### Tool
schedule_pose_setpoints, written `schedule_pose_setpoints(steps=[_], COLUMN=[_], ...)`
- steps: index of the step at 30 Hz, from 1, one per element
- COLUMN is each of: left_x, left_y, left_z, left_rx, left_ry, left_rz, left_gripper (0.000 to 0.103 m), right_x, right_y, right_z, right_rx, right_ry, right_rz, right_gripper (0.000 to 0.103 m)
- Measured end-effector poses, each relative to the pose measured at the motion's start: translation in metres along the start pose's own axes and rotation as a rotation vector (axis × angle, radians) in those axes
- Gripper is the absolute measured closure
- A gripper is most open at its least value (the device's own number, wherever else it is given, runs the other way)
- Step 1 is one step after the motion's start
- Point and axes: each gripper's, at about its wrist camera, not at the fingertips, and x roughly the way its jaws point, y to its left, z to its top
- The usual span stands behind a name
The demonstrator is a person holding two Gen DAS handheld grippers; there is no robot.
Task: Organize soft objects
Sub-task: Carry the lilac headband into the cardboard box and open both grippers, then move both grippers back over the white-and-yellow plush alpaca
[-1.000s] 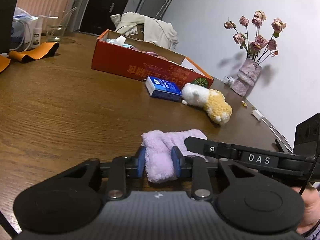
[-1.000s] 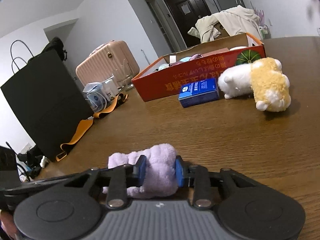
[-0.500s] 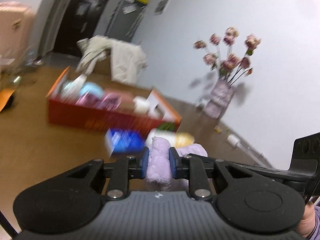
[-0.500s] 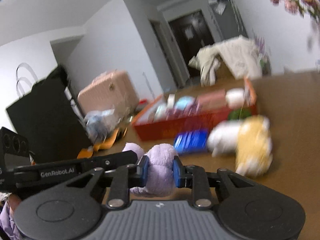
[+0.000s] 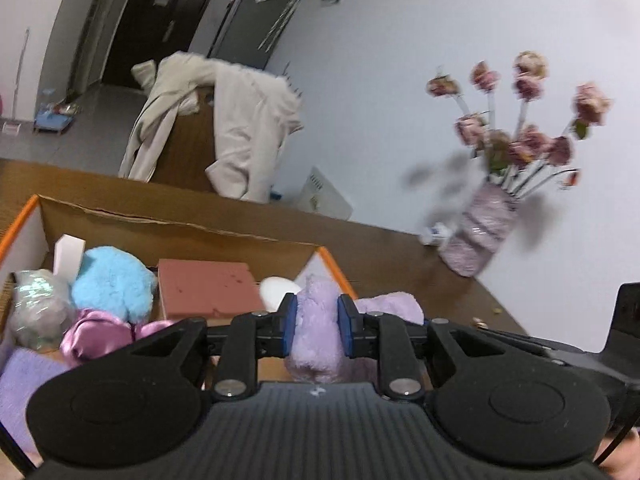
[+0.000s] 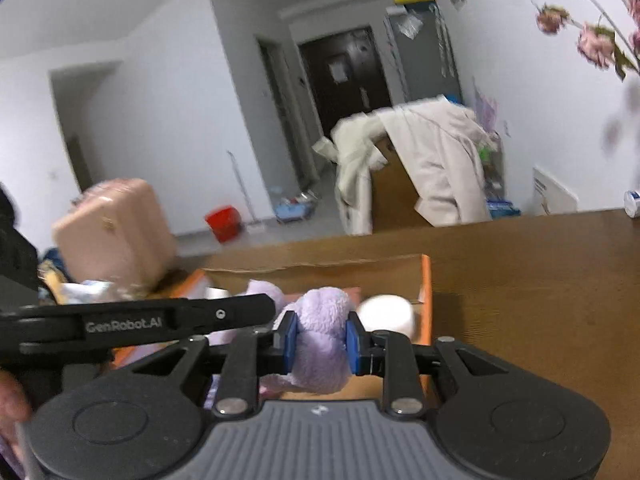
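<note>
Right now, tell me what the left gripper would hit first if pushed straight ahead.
Likely the box's far cardboard wall. The left gripper, shut on the purple towel, points over the box's right end; depth is unclear.

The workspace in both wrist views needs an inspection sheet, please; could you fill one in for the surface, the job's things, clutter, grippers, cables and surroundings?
Surface: brown wooden table, bare on the right side.
Job's things: purple plush cloth held over the orange cardboard box; the box holds a blue plush, a shiny pink item, a red-brown block and a white round item.
Clutter: vase of dried roses by the wall.
Grippers: left gripper and right gripper, both shut on the cloth.
Cables: nothing seen.
Surroundings: cream coat draped over furniture, pink suitcase, dark door.
</note>
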Motion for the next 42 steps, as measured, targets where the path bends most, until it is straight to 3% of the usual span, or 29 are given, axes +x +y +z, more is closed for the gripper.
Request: schedule_pose_setpoints(steps=[3, 5, 6, 9, 12, 17, 18, 22, 24, 31, 42], left_x=[0.027, 0.033, 0.033, 0.02, -0.004, -0.068, -0.081, -0.135, -0.161, -0.236, -0.307], left_y=[0.014, 0.018, 0.019, 0.019, 0.013, -0.01, -0.015, -0.034, -0.04, -0.047, -0.05], left_z=[0.0, -0.002, -0.003, -0.003, -0.001, -0.002, -0.004, -0.024, -0.04, -0.111, -0.196], left_rx=[-0.032, -0.012, -0.003, 0.037, 0.092, 0.172, 0.19, 0.241, 0.253, 0.254, 0.217], left_ry=[0.03, 0.027, 0.014, -0.015, -0.061, -0.15, -0.165, -0.206, -0.209, -0.234, -0.228], left_rz=[0.045, 0.069, 0.084, 0.116, 0.145, 0.186, 0.194, 0.217, 0.236, 0.281, 0.345], left_gripper=[0.068, 0.063, 0.058, 0.055, 0.049, 0.034, 0.03, 0.024, 0.024, 0.021, 0.017], right_x=[0.038, 0.063, 0.073, 0.084, 0.075, 0.024, 0.011, -0.052, -0.079, -0.154, -0.222], right_y=[-0.003, 0.001, 0.002, 0.005, 0.005, 0.014, 0.016, 0.03, 0.036, 0.069, 0.107], right_z=[0.002, -0.002, -0.005, -0.015, -0.014, 0.004, 0.005, 0.0, -0.009, -0.07, -0.165], right_rx=[-0.054, -0.121, -0.153, -0.21, -0.193, -0.182, -0.181, -0.183, -0.18, -0.206, -0.147], right_ry=[0.053, 0.099, 0.111, 0.117, 0.078, -0.037, -0.06, -0.152, -0.173, -0.188, -0.149], right_rz=[-0.071, -0.109, -0.129, -0.182, -0.183, -0.147, -0.136, -0.097, -0.08, -0.029, -0.024], right_gripper=[0.079, 0.072, 0.069, 0.064, 0.048, 0.042, 0.037, 0.024, 0.023, 0.02, 0.018])
